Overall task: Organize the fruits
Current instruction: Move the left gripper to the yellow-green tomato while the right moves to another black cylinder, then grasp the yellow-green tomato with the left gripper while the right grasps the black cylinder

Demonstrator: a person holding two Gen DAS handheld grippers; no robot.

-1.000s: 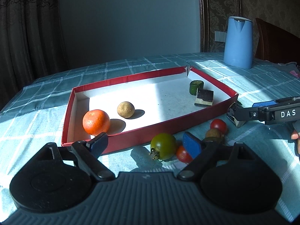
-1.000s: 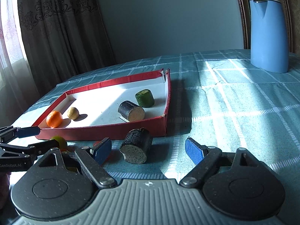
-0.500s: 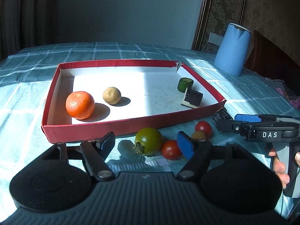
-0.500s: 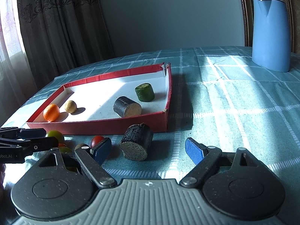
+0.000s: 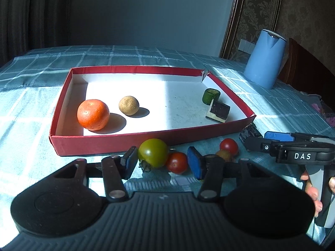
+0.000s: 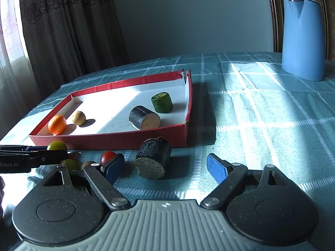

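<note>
My left gripper (image 5: 162, 164) hovers low in front of the red tray (image 5: 146, 140), its jaws closing. A green tomato (image 5: 153, 152) and a red cherry tomato (image 5: 177, 163) sit between its blue pads (image 5: 193, 165), very close to them, though no press shows. Another red tomato (image 5: 228, 146) and a brown fruit (image 5: 224, 155) lie just right of it. My right gripper (image 6: 165, 168) stands open around a dark bark-skinned cylinder (image 6: 152, 159) on the cloth. Inside the tray are an orange (image 5: 93, 114), a tan ball (image 5: 128, 105), a green cylinder (image 5: 211, 96) and a dark cut piece (image 5: 217, 110).
A blue jug (image 6: 302, 37) stands at the far right on the checked teal tablecloth (image 6: 261, 115). A dark chair back (image 5: 307, 69) rises behind it. Curtains (image 6: 62, 31) hang past the table's left edge. A hand (image 5: 312, 190) grips the right gripper's handle.
The left gripper's jaws have narrowed around the green and red tomatoes, and its view has rolled and shifted so the tray now looks level. The right gripper has stayed put.
</note>
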